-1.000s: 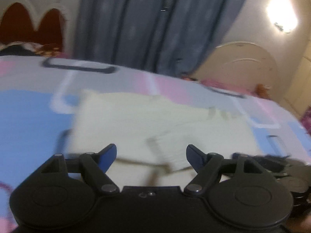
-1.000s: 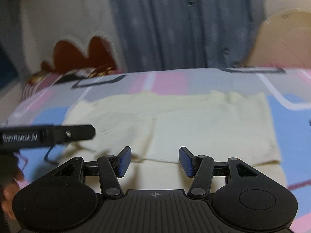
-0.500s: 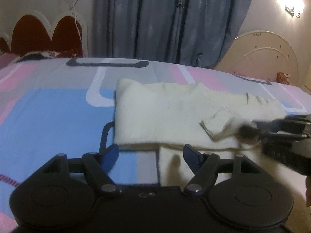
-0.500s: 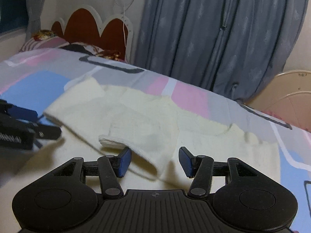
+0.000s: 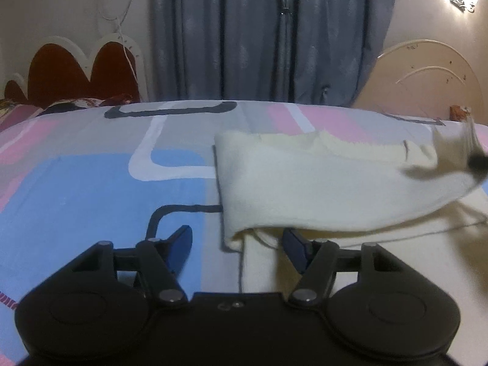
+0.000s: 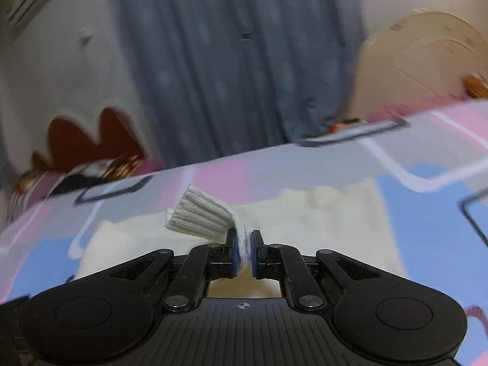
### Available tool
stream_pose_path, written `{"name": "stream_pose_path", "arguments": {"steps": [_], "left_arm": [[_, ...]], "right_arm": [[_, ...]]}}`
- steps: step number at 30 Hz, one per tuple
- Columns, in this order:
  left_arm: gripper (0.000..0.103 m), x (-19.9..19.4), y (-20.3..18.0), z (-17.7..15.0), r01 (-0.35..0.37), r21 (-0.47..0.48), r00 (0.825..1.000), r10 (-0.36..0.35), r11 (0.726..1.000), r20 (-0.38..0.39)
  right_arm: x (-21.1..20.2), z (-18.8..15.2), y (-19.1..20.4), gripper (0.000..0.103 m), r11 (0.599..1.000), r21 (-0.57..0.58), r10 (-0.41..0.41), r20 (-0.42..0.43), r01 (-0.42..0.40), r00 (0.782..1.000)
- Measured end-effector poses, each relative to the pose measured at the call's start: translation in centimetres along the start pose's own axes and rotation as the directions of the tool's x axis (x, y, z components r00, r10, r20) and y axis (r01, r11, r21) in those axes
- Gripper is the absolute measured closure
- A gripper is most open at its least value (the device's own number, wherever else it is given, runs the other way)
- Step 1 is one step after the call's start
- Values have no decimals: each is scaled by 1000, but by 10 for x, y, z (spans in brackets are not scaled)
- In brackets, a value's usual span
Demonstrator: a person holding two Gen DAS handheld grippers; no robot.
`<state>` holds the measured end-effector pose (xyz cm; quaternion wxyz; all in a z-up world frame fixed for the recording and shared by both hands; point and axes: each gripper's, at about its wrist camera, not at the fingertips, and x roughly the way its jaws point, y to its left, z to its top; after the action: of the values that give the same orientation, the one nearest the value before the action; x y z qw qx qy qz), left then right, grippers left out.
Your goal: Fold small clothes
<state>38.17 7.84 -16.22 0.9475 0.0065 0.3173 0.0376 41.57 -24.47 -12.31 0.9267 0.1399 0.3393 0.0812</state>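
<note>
Right gripper (image 6: 244, 251) is clamped on the ribbed cuff (image 6: 202, 215) of the cream knit small sweater (image 5: 320, 183), jaws nearly together with the knit pinched between them, cuff fanning up and to the left of the pads. Left gripper (image 5: 238, 241) has its jaws wide apart, holding nothing, low over the sweater's near-left corner.

Sweater lies across the pastel patchwork bedsheet (image 5: 91, 189), long axis running left-right, already doubled over, with a folded flap on top. Its left edge sits just ahead of the left gripper, between the blue pads; the right end lifts toward the right gripper, which shows blurred at the far right of the left view. So the held cuff is on the sweater's right side, and I judge the next move carries it leftward over the body.

Sheet left of the sweater is bare, with more bare sheet beyond it up to the grey-blue curtain (image 5: 268, 36). Right view is motion-blurred.
</note>
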Motion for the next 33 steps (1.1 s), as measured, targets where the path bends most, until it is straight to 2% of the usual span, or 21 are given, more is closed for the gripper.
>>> {"name": "stream_pose_path", "arguments": {"steps": [2,4,6,9,11,16,18,20,21,22,24,25,27,29,32,33], "left_arm": [[50,2,1,1,-6,-15,1000,6,1000,8],[68,4,5,2,8,-63,1000,-8,998,6],[78,2,6,2,27,-80,1000,-26,996,15],[85,-1,3,-1,32,-65,999,-31,997,30],[85,-1,8,-2,40,-110,999,-37,993,26],[85,0,25,-2,57,-260,998,-52,964,23],[85,0,30,-4,61,-313,998,-58,948,19],[85,0,33,-6,67,-356,998,-65,932,17],[85,0,34,-6,69,-369,998,-69,927,14],[85,0,34,-6,71,-372,997,-71,926,13],[83,-5,33,-5,67,-354,998,-70,933,5],[83,-9,33,-4,70,-342,997,-72,937,7],[83,-24,33,-2,83,-316,997,-77,945,30],[78,-36,31,1,98,-299,995,-84,949,61],[77,-49,18,13,137,-274,988,-111,952,109],[74,-49,11,18,156,-261,984,-127,953,124]], "right_arm": [[2,-4,-18,96,999,31,-21,-34,22,999],[9,-9,-35,95,994,97,-32,-78,40,996],[10,-14,-56,95,978,208,-5,-107,27,994],[0,-12,-66,95,973,223,-36,-81,53,996],[-5,-8,-72,88,971,231,-45,-68,60,997],[-7,-6,-74,87,974,221,-37,-84,55,996],[-5,-7,-76,82,972,228,-34,-91,54,995],[-6,-6,-80,57,968,241,-51,-78,68,996],[-9,-5,-81,55,968,239,-67,-61,80,996],[-11,-4,-80,55,971,212,-104,-54,113,993],[-14,-3,-72,55,964,109,-239,-46,243,970],[-19,-3,-71,55,960,92,-262,-28,264,965],[-28,-2,-70,55,966,85,-245,4,243,970],[-31,2,-60,55,976,36,-214,26,213,977],[-18,7,-42,55,990,-22,-138,0,138,990],[-13,7,-35,55,992,-39,-119,-14,118,993]]}}
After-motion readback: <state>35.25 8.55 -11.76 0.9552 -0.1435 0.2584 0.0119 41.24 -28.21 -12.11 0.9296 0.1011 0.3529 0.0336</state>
